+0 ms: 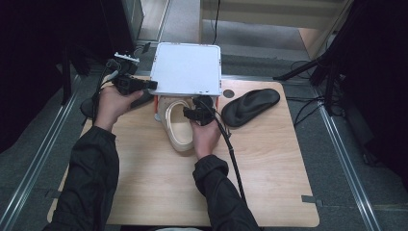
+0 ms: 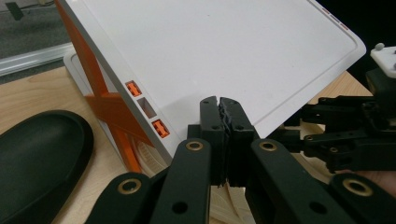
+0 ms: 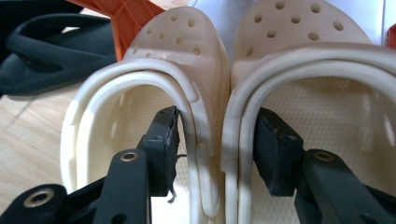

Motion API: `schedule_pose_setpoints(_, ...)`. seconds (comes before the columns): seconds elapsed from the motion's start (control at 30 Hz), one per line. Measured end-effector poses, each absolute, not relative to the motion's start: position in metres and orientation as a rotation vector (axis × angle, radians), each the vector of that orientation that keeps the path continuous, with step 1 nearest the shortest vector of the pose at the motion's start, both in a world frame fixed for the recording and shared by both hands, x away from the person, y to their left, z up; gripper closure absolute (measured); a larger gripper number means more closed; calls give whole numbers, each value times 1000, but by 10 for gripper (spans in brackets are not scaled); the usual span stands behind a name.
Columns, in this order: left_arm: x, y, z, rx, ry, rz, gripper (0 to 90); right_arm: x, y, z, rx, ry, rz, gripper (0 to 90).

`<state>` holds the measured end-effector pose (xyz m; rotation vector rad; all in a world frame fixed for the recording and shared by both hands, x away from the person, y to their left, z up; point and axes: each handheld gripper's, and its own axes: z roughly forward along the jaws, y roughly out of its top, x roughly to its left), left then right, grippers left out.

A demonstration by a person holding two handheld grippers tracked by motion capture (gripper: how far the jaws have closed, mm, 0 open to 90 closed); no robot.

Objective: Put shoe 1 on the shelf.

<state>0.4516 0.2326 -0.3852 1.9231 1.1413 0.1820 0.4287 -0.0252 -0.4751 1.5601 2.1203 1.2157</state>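
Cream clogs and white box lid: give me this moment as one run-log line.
left gripper: shut on white box lid, raised | right gripper: open, fingers inside pair of cream perforated foam clogs, straddling touching inner walls | black sandal: on table

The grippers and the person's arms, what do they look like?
Both arms wear dark long sleeves. The left gripper and right gripper have black jointed jaws with brass-coloured pivot rings. A black cable trails from the right one, and the left one carries a white part on top.
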Motion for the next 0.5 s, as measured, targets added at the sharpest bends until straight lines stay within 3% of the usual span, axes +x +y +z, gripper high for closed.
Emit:
schedule_pose_setpoints(0.23,451,232,-385,1923,1143,184,892,419,-35,-465,1522,2146,1250,532)
schedule_pose_setpoints(0.5,451,232,-385,1922,1145,183,892,392,-52,-453,1452,2210,1358,702)
